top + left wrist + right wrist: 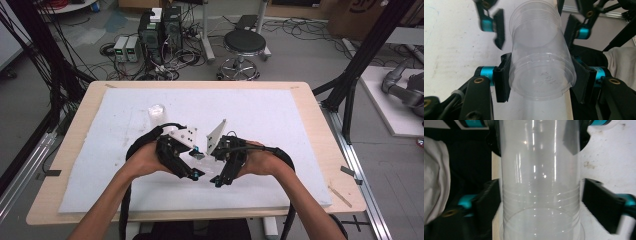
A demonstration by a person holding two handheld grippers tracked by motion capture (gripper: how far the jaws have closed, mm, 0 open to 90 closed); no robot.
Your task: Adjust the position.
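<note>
While the handover runs: stacked cups (540,53) are held between both hands above the worktop (100,165).
Left fingers (501,77): clenched on the cups.
Right fingers (486,202): released, cups between them.
Next: a firm left hold is needed as the right is drawn clear.

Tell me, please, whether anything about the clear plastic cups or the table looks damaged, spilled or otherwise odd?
Nothing stands out. The stack of clear cups looks intact and empty, clamped by the left hand-held gripper; the right hand-held gripper straddles it with a gap at one jaw. Another clear cup stands on the white mat, which shows only scuff marks.
</note>
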